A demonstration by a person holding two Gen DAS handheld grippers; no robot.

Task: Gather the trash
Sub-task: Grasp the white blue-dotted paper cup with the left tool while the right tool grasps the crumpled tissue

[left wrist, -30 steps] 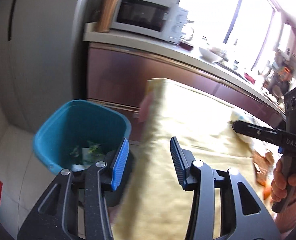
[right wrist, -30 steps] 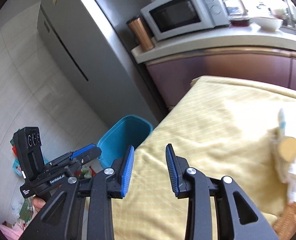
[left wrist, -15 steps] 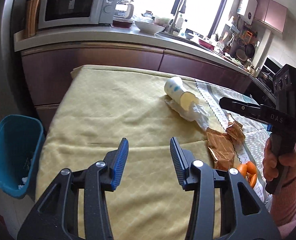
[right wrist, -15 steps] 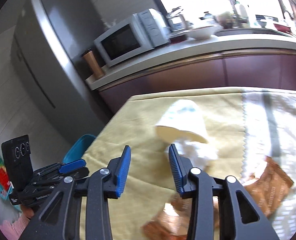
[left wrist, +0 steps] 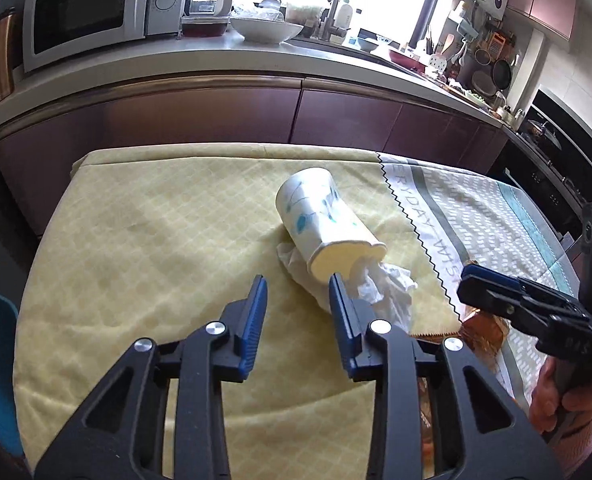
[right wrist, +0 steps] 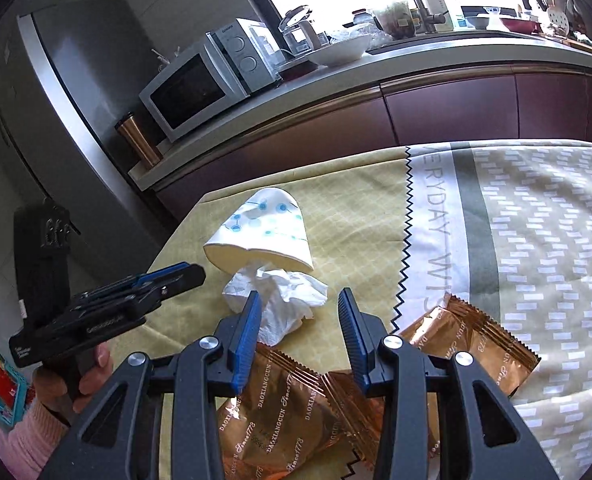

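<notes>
White paper cup with blue dots (left wrist: 323, 220) lies tipped over, crumpled white tissue (right wrist: 279, 296) spilling from its mouth; shiny copper snack wrappers (right wrist: 291, 408) just beside it.

Microwave (left wrist: 91, 8) on counter beside copper tumbler (right wrist: 139, 145); white bowl (left wrist: 265, 30) near faucet.

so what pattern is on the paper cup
White paper cup with blue-teal dots joined by thin lines; clearest in the right wrist view.
</notes>
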